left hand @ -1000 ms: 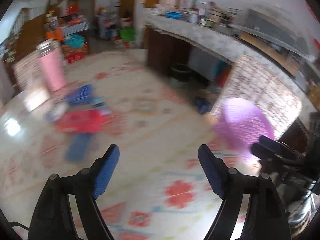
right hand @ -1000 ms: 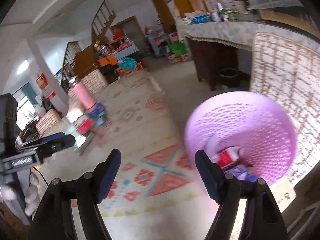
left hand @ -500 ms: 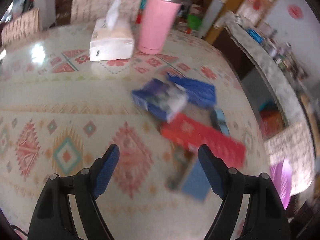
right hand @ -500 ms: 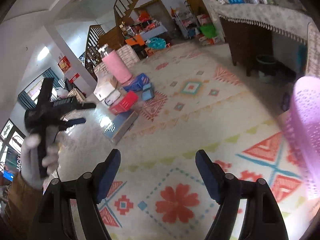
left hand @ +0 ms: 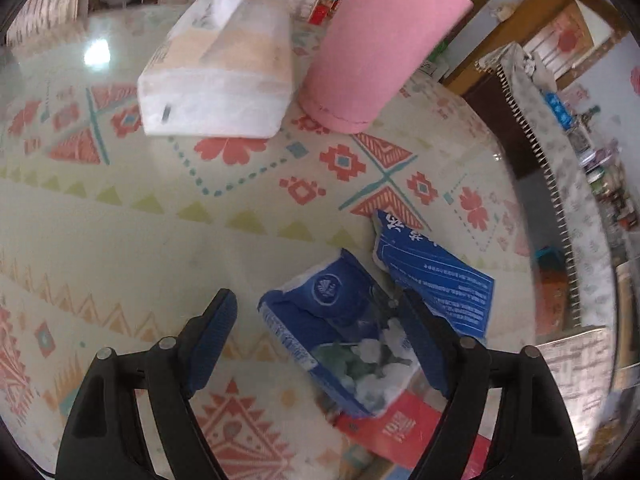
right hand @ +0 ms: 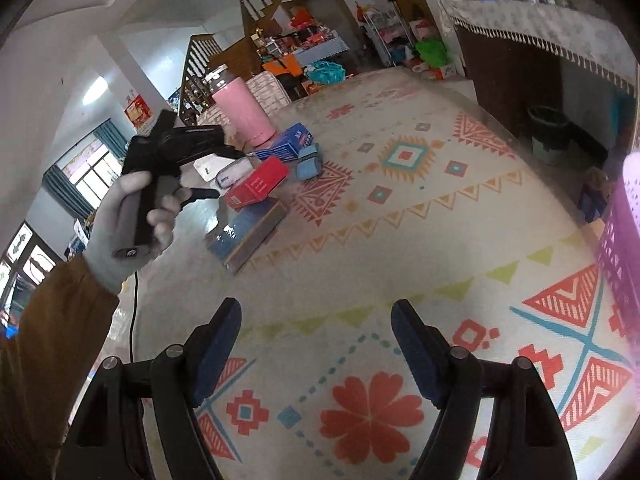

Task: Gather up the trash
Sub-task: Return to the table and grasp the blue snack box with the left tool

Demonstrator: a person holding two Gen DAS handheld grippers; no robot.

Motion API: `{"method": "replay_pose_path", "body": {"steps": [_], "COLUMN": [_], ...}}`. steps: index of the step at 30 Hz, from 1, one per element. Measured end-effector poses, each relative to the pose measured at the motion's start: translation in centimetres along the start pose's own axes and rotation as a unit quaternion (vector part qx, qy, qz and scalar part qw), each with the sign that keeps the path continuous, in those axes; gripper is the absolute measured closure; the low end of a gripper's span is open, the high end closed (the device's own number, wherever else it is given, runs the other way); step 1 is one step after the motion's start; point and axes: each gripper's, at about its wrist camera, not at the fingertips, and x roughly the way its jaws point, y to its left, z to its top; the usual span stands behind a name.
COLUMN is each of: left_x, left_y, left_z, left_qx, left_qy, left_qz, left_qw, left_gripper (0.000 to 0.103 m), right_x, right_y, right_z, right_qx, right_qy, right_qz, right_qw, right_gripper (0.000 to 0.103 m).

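My left gripper (left hand: 316, 312) is open, low over the patterned tablecloth, with a blue and white wrapper pack (left hand: 340, 328) lying between its fingers, nearer the right one. A flat blue packet (left hand: 432, 272) lies just beyond it and a red box (left hand: 400, 428) under the pack's near end. In the right wrist view the same pile shows as the red box (right hand: 256, 182), a blue box (right hand: 286, 142), a pale blue item (right hand: 310, 164) and a long blue-brown box (right hand: 248, 234). My right gripper (right hand: 316, 320) is open and empty over bare cloth. The purple basket (right hand: 624, 236) stands at the right edge.
A white tissue pack (left hand: 220, 76) and a pink cylinder (left hand: 376, 44) stand at the far side of the table. The gloved hand holding the left gripper (right hand: 160, 172) hangs over the pile. A cloth-covered counter (right hand: 540, 16) runs beyond the table on the right.
My left gripper swung from the basket to the trash pile and came down over the blue and white pack. My right gripper turned away from the basket, now at the right edge.
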Motion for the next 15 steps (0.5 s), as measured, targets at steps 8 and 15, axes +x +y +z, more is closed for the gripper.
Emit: {"method": "replay_pose_path", "body": {"steps": [8, 15], "left_x": [0.9, -3.9], "left_y": [-3.8, -3.0], "left_z": [-1.9, -5.5], "left_qx": [0.078, 0.098], "left_qy": [0.004, -0.019], "left_qz": [0.071, 0.048], "left_qw": [0.9944, 0.9939], "left_gripper": [0.075, 0.084], "right_x": [0.0, 0.0], "right_y": [0.0, 0.1], "right_z": [0.0, 0.0], "right_qx": [-0.001, -0.005], "right_qy": [-0.005, -0.003], "right_qz": [-0.003, -0.008], "right_qw": [1.000, 1.000], "right_gripper": [0.021, 0.021]}}
